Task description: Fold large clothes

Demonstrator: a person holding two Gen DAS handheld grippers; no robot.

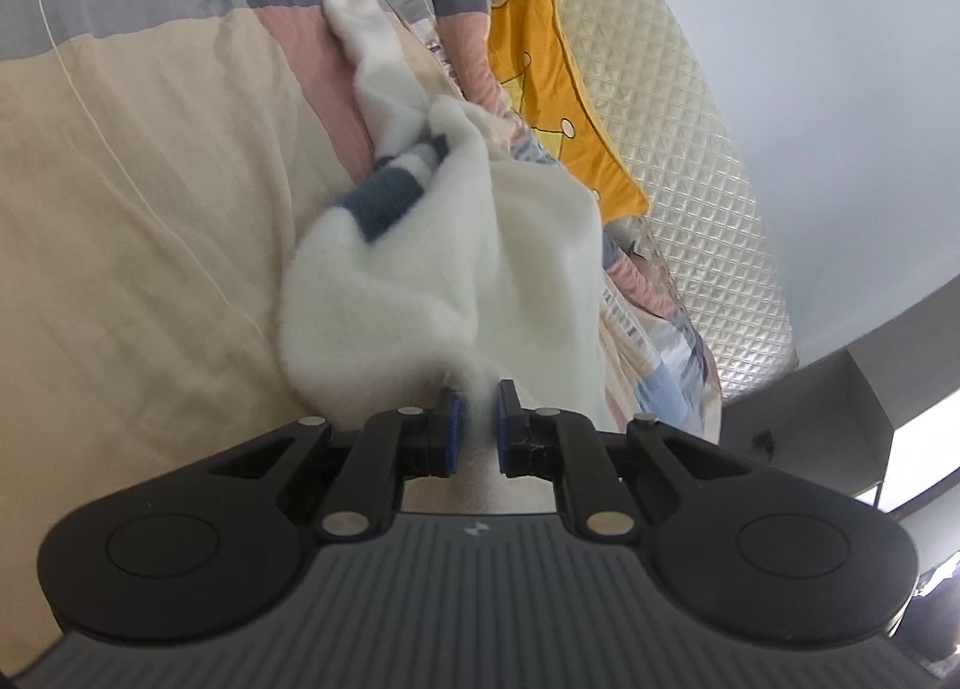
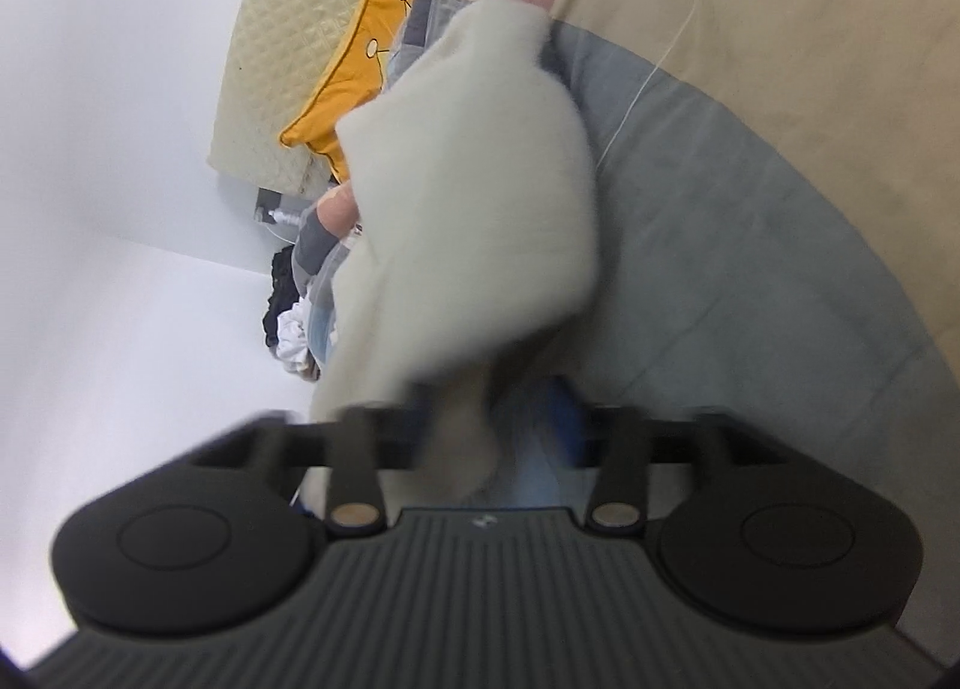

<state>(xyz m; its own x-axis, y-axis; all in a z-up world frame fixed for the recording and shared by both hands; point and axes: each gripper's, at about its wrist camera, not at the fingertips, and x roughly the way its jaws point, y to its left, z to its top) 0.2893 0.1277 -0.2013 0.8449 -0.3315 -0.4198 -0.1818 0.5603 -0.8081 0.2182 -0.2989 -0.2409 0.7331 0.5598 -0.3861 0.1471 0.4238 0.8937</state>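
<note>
A fluffy white garment (image 1: pixel 444 269) with a dark blue striped part (image 1: pixel 384 197) hangs bunched over the bed, one sleeve trailing away up the quilt. My left gripper (image 1: pixel 477 419) is shut on a pinch of its white fabric between the blue pads. In the right wrist view the same garment (image 2: pixel 468 197) hangs in a blurred mass in front of the camera. My right gripper (image 2: pixel 498 425) is blurred, its jaws stand apart, and a fold of the white fabric lies loose between them, not pressed by the pads.
The bed carries a patchwork quilt (image 1: pixel 150 209) in beige, pink and grey (image 2: pixel 750 209). A yellow cushion (image 1: pixel 540 89) leans on the cream padded headboard (image 1: pixel 660 119). Beside the bed a heap of dark and white clothes (image 2: pixel 288 305) lies by the white wall.
</note>
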